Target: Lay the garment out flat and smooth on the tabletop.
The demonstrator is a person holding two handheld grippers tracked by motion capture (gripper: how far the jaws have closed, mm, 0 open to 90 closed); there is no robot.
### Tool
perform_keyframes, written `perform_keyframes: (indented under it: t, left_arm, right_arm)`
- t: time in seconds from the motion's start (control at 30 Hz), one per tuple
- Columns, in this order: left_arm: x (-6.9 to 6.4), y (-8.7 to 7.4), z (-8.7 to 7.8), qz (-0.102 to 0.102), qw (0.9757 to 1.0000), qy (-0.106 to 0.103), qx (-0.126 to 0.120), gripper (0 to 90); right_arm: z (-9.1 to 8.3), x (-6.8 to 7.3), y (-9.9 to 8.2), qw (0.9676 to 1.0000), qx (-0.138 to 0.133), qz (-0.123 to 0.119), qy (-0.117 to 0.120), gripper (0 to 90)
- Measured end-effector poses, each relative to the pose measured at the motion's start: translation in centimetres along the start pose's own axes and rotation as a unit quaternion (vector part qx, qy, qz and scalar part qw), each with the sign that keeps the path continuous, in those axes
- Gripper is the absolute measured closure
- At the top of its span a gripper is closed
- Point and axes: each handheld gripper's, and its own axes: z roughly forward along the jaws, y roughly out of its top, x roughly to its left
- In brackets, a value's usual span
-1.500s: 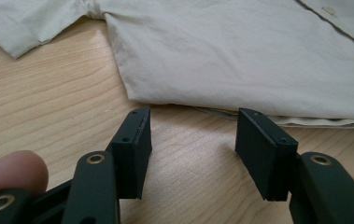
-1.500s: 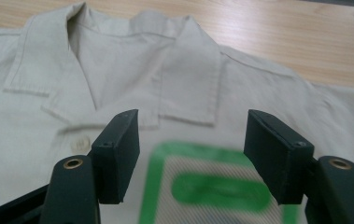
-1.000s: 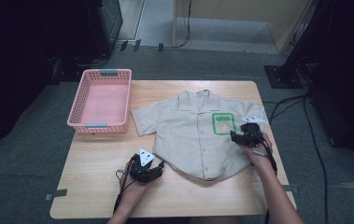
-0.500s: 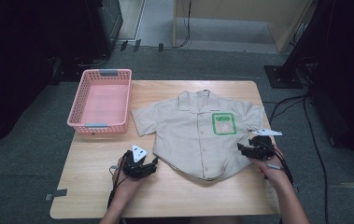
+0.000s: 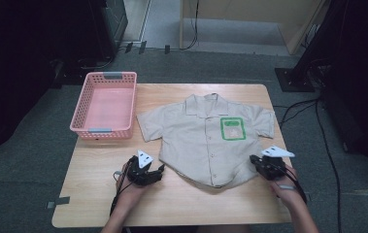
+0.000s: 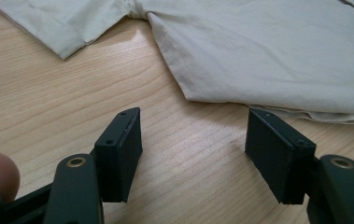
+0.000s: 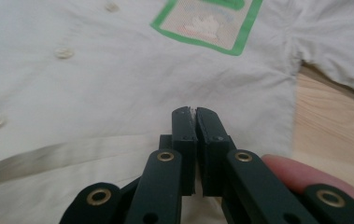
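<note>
A beige short-sleeved shirt [image 5: 206, 141] with a green-edged chest patch [image 5: 232, 128] lies flat, front up, on the wooden table [image 5: 172, 204]. My left gripper [image 5: 161, 170] rests low over bare wood just left of the shirt's near hem. Its jaws have been opening and stand open [image 6: 195, 149] with nothing between them, the hem [image 6: 268, 51] a little beyond. My right gripper [image 5: 253, 160] is at the shirt's near right edge. Its jaws have just closed [image 7: 194, 114], and a sliver of pale cloth shows pinched at the tips, over the shirt [image 7: 118, 70].
A pink plastic basket [image 5: 112, 75] with nothing in it stands at the table's far left, apart from the shirt's sleeve. Cables trail on the dark floor to the right, and a black stand base [image 5: 293, 77] sits beyond the far right corner.
My right hand has come back from beside the green patch to the shirt's near right edge, and its jaws have shut there. The left hand has hardly moved.
</note>
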Motion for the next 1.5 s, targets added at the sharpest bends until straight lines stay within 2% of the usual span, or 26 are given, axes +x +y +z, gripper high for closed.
perform_keyframes:
  t: [0.07, 0.1, 0.13, 0.2, 0.27, 0.33, 0.37, 0.43, 0.5, 0.57, 0.67, 0.73, 0.83, 0.87, 0.93, 0.97, 1.03, 1.13, 1.2, 1.27, 1.3, 1.37, 1.4, 1.43, 1.47, 1.5]
  left_arm:
    - [0.1, 0.0, 0.0, -0.005, 1.0000, 0.000, -0.001, 36.9]
    - [0.2, 0.0, 0.0, -0.007, 1.0000, 0.000, -0.001, 37.0]
    - [0.2, 0.0, 0.0, -0.010, 0.9999, 0.000, -0.002, 37.0]
    - [0.3, 0.1, 0.0, -0.014, 0.9999, 0.001, -0.003, 37.1]
    - [0.4, 0.1, 0.1, -0.018, 0.9998, 0.001, -0.003, 37.1]
    - [0.5, 0.2, 0.1, -0.025, 0.9997, -0.001, -0.004, 37.1]
    - [0.6, 0.2, 0.1, -0.033, 0.9994, -0.005, -0.004, 37.1]
    - [0.9, 0.3, 0.0, -0.064, 0.9976, -0.026, -0.008, 37.1]
    - [1.1, 0.5, 0.1, -0.092, 0.9946, -0.046, -0.010, 37.0]
    - [1.2, 0.7, 0.2, -0.117, 0.9917, -0.053, -0.008, 36.9]
    - [1.2, 1.2, 0.4, -0.151, 0.9864, -0.066, 0.004, 35.1]
    - [0.7, 1.6, 0.6, -0.157, 0.9851, -0.069, 0.012, 33.3]
    - [0.0, 2.2, 1.2, -0.149, 0.9865, -0.066, 0.019, 34.1]
    - [-0.3, 2.4, 1.5, -0.145, 0.9873, -0.062, 0.019, 37.3]
    - [-0.8, 2.7, 1.9, -0.138, 0.9892, -0.049, 0.015, 53.6]
    - [-0.9, 2.8, 2.1, -0.137, 0.9892, -0.051, 0.012, 66.3]
    - [-1.3, 3.3, 2.1, -0.135, 0.9889, -0.062, 0.004, 85.1]
    - [-2.1, 5.3, 2.2, -0.118, 0.9893, -0.086, 0.002, 89.7]
    - [-2.9, 7.6, 2.4, -0.104, 0.9896, -0.099, -0.006, 90.0]
    - [-3.6, 10.4, 3.1, -0.105, 0.9862, -0.128, -0.017, 90.0]
    - [-3.9, 11.8, 3.8, -0.113, 0.9822, -0.149, -0.022, 90.0]
    - [-4.3, 14.0, 5.8, -0.131, 0.9713, -0.196, -0.031, 88.7]
    - [-4.5, 14.7, 6.9, -0.132, 0.9653, -0.224, -0.023, 82.2]
    - [-4.7, 15.1, 7.7, -0.132, 0.9588, -0.251, -0.008, 67.8]
    - [-4.9, 15.3, 8.1, -0.126, 0.9562, -0.264, 0.007, 55.7]
    - [-5.0, 15.2, 7.8, -0.107, 0.9602, -0.258, 0.007, 50.0]
  right_arm:
    - [-2.7, -0.6, -1.1, 0.9995, -0.016, 0.002, 0.027, 87.6]
    - [-4.0, -1.0, -2.0, 0.9990, -0.013, 0.005, 0.043, 87.1]
    - [-5.1, -1.4, -3.1, 0.9983, -0.004, 0.007, 0.057, 85.9]
    - [-6.9, -2.3, -5.6, 0.9972, 0.021, 0.002, 0.072, 77.0]
    - [-8.3, -3.2, -7.8, 0.9973, 0.031, 0.007, 0.067, 63.1]
    - [-9.5, -4.1, -9.1, 0.9971, 0.012, 0.043, 0.062, 51.4]
    - [-9.9, -4.6, -9.4, 0.9965, -0.003, 0.063, 0.055, 49.4]
    - [-10.3, -5.0, -9.2, 0.9939, -0.036, 0.100, 0.031, 46.5]
    - [-10.1, -4.8, -8.5, 0.9912, -0.063, 0.116, 0.004, 45.6]
    - [-9.4, -4.0, -7.5, 0.9889, -0.077, 0.127, -0.012, 44.9]
    - [-7.5, -2.6, -6.3, 0.9886, -0.070, 0.127, -0.039, 43.8]
    - [-6.3, -1.7, -6.1, 0.9890, -0.068, 0.122, -0.047, 43.1]
    - [-5.1, -1.0, -6.1, 0.9888, -0.066, 0.124, -0.051, 42.8]
    - [-4.8, -0.8, -6.2, 0.9888, -0.062, 0.125, -0.053, 42.8]
    - [-4.2, -0.7, -6.4, 0.9894, -0.056, 0.123, -0.055, 42.8]
    - [-3.8, -0.7, -6.5, 0.9899, -0.053, 0.118, -0.057, 42.8]
    - [-3.3, -0.6, -6.8, 0.9906, -0.042, 0.112, -0.067, 42.8]
    - [-2.9, -0.7, -6.9, 0.9897, -0.039, 0.117, -0.073, 43.2]
    - [-2.9, -0.8, -7.0, 0.9893, -0.041, 0.115, -0.080, 43.5]
    - [-2.9, -0.7, -7.0, 0.9890, -0.042, 0.114, -0.084, 43.6]
    - [-2.8, -0.7, -7.0, 0.9891, -0.043, 0.113, -0.085, 43.6]
    - [-2.8, -0.5, -7.1, 0.9895, -0.042, 0.110, -0.084, 43.5]
    - [-2.8, -0.5, -7.2, 0.9894, -0.042, 0.109, -0.085, 43.5]
    - [-2.8, -0.5, -7.2, 0.9892, -0.044, 0.110, -0.086, 43.6]
    - [-2.8, -0.6, -7.2, 0.9891, -0.044, 0.111, -0.086, 43.6]
    - [-2.8, -0.6, -7.2, 0.9887, -0.045, 0.115, -0.086, 43.5]
